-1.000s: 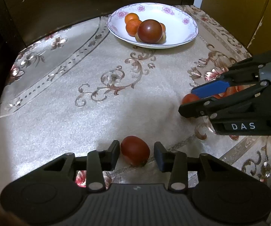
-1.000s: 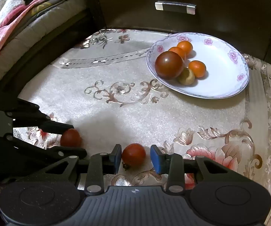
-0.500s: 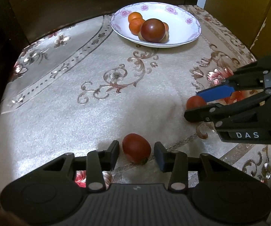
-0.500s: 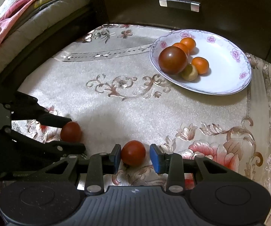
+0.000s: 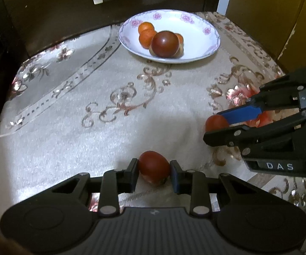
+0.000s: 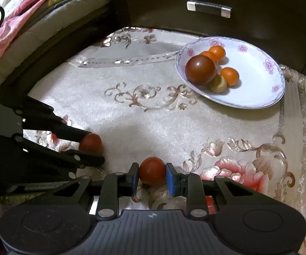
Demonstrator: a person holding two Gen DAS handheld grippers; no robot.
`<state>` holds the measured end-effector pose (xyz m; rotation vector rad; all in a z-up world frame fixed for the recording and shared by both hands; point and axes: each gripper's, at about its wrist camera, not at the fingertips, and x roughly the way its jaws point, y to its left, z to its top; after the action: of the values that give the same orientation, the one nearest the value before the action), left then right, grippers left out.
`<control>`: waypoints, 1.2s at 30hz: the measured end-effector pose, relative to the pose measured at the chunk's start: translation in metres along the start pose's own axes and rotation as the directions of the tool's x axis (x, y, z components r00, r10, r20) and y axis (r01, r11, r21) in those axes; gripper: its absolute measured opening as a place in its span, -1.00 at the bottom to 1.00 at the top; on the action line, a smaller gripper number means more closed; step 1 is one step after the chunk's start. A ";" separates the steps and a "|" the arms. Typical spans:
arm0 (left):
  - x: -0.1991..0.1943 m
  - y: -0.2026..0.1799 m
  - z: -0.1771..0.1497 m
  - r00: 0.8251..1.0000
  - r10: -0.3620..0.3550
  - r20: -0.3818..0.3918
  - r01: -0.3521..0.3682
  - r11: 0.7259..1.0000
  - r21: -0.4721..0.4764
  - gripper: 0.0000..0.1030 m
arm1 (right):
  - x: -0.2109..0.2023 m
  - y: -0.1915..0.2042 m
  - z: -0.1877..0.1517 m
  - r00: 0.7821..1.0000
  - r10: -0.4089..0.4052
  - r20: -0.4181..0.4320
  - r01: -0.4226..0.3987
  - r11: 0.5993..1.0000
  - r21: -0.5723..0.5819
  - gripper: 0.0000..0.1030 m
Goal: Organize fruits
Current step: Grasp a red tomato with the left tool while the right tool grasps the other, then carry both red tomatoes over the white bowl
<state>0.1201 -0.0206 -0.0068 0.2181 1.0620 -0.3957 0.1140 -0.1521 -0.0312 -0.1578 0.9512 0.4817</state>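
Covering surface: cream floral tablecloth (image 5: pixel 72 127), table backs onto dark cabinet (image 6: pixel 259 23) with one silver drawer handle (image 6: pixel 209 9)
room: bedding (image 6: pixel 21 10) at left in right wrist view
plate (image 6: pixel 257 80): one, far side; holds 1 big dark tomato (image 6: pixel 200 70), 3 small oranges, 1 pale fruit
loose tomatoes: two, near edge, close together
left gripper (image 5: pixel 154 170): pads pressed on oval tomato (image 5: pixel 154 166), on cloth
right gripper (image 6: pixel 151 173): fingers clamp round tomato (image 6: pixel 152 170), on cloth
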 end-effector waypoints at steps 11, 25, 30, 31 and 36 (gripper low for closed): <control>-0.001 -0.004 0.008 1.000 -0.006 0.018 0.006 1.000 -0.001 -0.24 | -0.006 -0.001 0.003 1.000 0.007 0.013 -0.007 1.000 0.017 -0.61; -0.003 -0.009 0.016 0.999 -0.002 0.045 0.002 1.000 0.014 -0.24 | -0.013 -0.003 0.004 0.999 -0.001 0.036 0.000 1.000 0.030 -0.61; -0.004 -0.010 0.020 0.999 0.000 0.054 -0.001 1.000 0.018 -0.24 | -0.016 -0.005 0.005 0.999 -0.008 0.047 0.006 0.999 0.038 -0.60; -0.004 -0.010 0.021 0.998 0.000 0.056 -0.002 1.000 0.020 -0.24 | -0.016 -0.006 0.005 0.999 -0.009 0.049 0.007 0.999 0.040 -0.60; -0.006 -0.012 0.027 0.997 0.002 0.073 -0.004 1.000 0.024 -0.24 | -0.019 -0.010 0.007 0.998 -0.016 0.062 0.013 0.999 0.049 -0.60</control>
<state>0.1346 -0.0398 0.0120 0.2250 0.9859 -0.4106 0.1148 -0.1643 -0.0123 -0.1048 0.8997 0.4471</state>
